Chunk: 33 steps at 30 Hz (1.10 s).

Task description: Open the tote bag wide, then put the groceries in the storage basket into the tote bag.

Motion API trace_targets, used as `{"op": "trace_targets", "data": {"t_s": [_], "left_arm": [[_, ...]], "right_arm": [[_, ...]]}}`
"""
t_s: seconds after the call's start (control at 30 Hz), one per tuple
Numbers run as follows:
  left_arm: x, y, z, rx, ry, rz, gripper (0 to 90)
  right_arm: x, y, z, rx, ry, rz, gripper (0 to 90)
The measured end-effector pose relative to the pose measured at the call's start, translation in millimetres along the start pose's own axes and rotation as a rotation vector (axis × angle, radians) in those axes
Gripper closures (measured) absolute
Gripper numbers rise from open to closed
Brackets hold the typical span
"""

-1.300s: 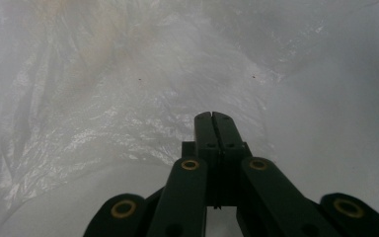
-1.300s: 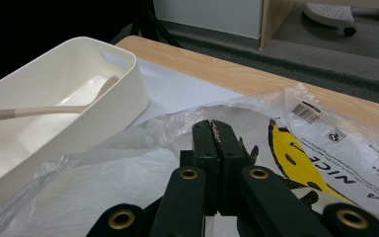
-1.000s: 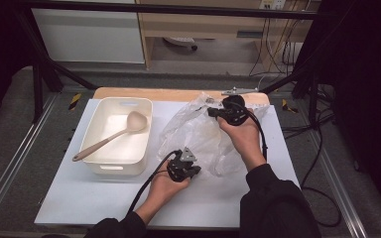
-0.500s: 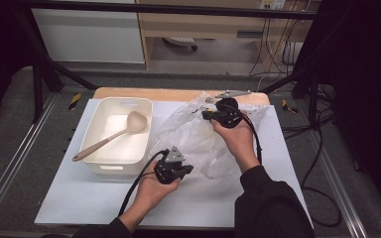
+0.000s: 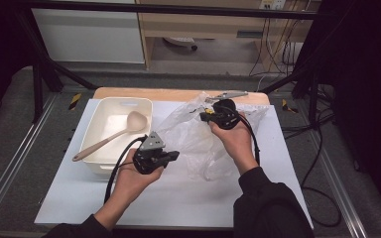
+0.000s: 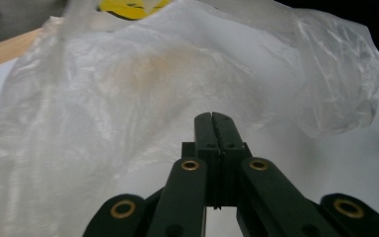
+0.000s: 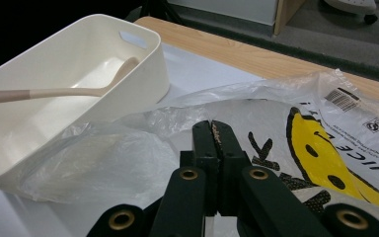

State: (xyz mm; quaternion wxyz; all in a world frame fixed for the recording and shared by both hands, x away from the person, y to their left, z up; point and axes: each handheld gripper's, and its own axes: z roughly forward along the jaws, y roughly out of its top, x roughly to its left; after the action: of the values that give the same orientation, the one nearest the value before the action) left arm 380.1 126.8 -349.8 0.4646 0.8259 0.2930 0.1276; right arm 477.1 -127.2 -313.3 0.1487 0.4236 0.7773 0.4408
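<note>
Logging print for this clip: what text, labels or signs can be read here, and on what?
"NICE": black capitals, seen upside down, beside the yellow smiley face on the plastic bag.
Barcode label on the bag: digits too small to read.
Small square mark near it: unreadable.
Other black letters by the smiley: partly hidden, unreadable.

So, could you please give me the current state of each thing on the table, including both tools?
Left tool: jaws shut, nothing between them, raised beside the bag.
Right tool: jaws shut; whether it pinches the bag film cannot be told.
Plastic bag: crumpled, lying on the white table.
White bin: upright, open-topped.
Ladle: lying in the bin, handle over the rim.
</note>
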Motion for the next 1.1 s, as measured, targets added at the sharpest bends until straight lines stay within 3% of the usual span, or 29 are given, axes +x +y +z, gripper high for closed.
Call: {"op": "trace_targets", "data": {"t_s": [0.03, 0.07, 0.27, 0.4, 0.53, 0.7, 0.93, 1.1], "left_arm": [[3.2, 1.1, -2.8, -0.006, 0.011, -0.009, 89.0], [6.3, 2.4, -5.7, -0.014, 0.032, -0.017, 79.1], [20.5, 11.0, -25.7, -0.061, 0.115, -0.035, 39.0], [34.4, 14.4, -39.0, -0.064, 0.156, -0.045, 22.0], [51.5, 15.1, -52.0, -0.072, 0.160, -0.049, 15.6], [70.6, 16.1, -67.7, -0.085, 0.196, -0.063, 10.4], [97.7, 10.9, -82.8, -0.081, 0.214, -0.104, 8.9], [113.3, 6.3, -89.7, -0.069, 0.234, -0.113, 8.9]], "right_arm": [[-0.5, -0.4, -0.7, 0.000, -0.001, -0.003, 90.0], [-0.9, -0.9, -1.2, -0.002, 0.001, -0.001, 90.0], [-5.3, -4.4, -4.3, 0.003, -0.003, 0.007, 90.0], [-7.2, -5.1, -4.3, 0.003, -0.006, 0.008, 90.0], [-6.7, -5.2, -3.3, 0.005, -0.004, 0.010, 90.0], [-6.0, -7.2, -0.9, 0.014, -0.003, 0.004, 90.0], [-5.8, -9.4, -0.4, 0.018, 0.001, 0.001, 90.0], [-6.2, -10.5, -1.7, 0.022, 0.000, 0.005, 90.0]]}}
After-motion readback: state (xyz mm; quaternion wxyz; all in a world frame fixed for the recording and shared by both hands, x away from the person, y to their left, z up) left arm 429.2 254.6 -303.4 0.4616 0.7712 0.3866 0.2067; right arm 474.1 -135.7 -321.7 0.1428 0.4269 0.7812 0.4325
